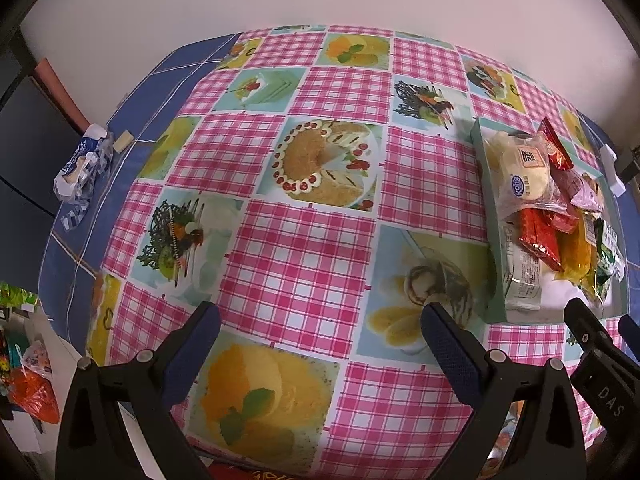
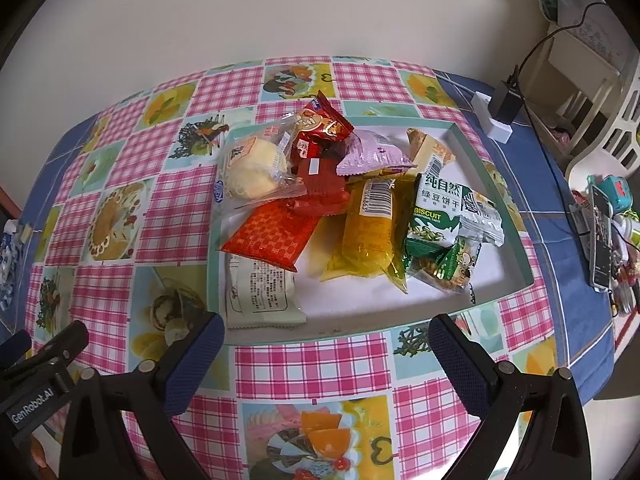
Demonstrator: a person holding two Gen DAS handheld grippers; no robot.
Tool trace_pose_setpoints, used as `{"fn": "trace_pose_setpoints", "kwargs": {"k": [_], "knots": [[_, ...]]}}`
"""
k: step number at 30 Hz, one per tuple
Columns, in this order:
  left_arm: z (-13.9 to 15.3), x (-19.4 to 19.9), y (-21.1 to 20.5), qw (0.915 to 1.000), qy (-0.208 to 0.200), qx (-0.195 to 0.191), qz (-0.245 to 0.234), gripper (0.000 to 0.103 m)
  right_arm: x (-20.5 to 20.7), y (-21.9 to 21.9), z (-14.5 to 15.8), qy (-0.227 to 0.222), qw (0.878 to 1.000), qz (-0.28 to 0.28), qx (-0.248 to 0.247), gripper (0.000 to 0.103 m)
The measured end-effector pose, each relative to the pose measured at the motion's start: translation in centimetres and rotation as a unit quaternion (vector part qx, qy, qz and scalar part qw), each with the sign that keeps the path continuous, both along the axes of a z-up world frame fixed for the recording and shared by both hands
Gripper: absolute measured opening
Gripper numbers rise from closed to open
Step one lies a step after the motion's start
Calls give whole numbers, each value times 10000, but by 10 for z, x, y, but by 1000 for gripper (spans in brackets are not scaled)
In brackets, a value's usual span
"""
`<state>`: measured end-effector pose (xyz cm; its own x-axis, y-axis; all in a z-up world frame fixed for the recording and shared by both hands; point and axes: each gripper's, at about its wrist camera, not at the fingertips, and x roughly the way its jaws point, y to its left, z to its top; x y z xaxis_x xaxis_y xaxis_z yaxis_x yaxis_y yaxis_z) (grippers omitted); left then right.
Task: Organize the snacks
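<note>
We find both tools held above the table, over its pink-checked tablecloth [image 1: 304, 264]. The left gripper [image 1: 320, 320] has its jaws spread wide with nothing between them, poised over bare cloth. The right gripper [image 2: 326, 334] is likewise wide open and empty, its tips at the near rim of the tray [image 2: 516, 216], a shallow pale-green box with a white floor. The snacks lie heaped inside this tray: a round bun in clear wrap [image 2: 252, 172] at the far left corner, a dark red packet [image 2: 320, 124] propped behind it, an orange-red patterned packet [image 2: 272, 236] overlapping a pale printed packet [image 2: 260, 296] at the near left, a lilac packet [image 2: 372, 156] toward the back, a yellow packet [image 2: 368, 236] in the middle, and a green biscuit packet [image 2: 440, 216] resting on a smaller green packet [image 2: 452, 268] at the right. A crumpled blue-and-white wrapper [image 1: 80, 164] lies well apart at the table's far left edge. A white power adapter [image 2: 492, 120] sits just beyond the tray's far right corner.
</note>
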<state>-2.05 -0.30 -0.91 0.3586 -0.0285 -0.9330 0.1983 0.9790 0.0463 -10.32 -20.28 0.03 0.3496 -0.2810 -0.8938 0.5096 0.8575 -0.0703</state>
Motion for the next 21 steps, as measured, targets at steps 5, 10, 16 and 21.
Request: {"fn": "trace_pose_setpoints", "kwargs": {"k": [5, 10, 16, 21], "knots": [[3, 0, 0, 10000, -49, -36, -2, 100, -1, -4, -1, 27, 10000, -62, 17, 103], [5, 2, 1, 9999, -69, -83, 37, 100, 0, -4, -2, 60, 9999, -111, 31, 103], [6, 2, -2, 9999, -99, -96, 18, 100, 0, -5, -3, 84, 9999, -110, 31, 103], [6, 3, -1, 9999, -94, -123, 28, 100, 1, -5, -3, 106, 9999, -118, 36, 103]]}}
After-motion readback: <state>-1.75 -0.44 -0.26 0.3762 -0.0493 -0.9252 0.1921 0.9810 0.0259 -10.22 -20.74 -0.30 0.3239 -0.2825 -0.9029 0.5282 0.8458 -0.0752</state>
